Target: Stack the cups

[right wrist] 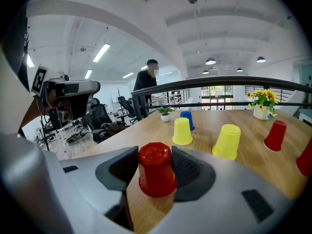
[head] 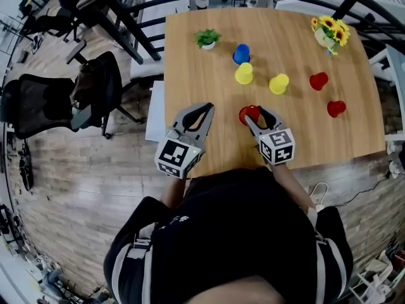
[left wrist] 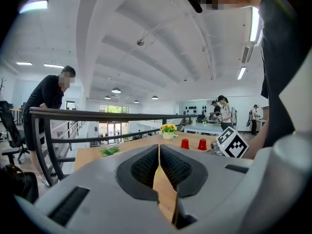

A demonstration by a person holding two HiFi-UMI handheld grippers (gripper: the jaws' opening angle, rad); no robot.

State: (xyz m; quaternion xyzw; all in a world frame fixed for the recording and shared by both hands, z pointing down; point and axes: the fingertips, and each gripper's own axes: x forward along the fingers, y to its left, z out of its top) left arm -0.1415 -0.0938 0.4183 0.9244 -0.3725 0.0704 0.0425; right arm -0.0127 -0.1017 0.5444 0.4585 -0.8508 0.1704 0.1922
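Indoors, on a wooden table (head: 190,49) beside a railing (left wrist: 97,115), right gripper (head: 253,114) fingers clamp a red cup (right wrist: 156,169); left gripper's (left wrist: 159,155) together.

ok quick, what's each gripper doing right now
left gripper: closed, nothing in its fingers
right gripper: closed on the upside-down red cup

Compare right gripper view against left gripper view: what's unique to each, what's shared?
Right only: right gripper shut on a red cup, two yellow cups, blue cup. Left only: left gripper closed on nothing, people in the background. Both: table, sunflower pot, green plant, two other red cups.
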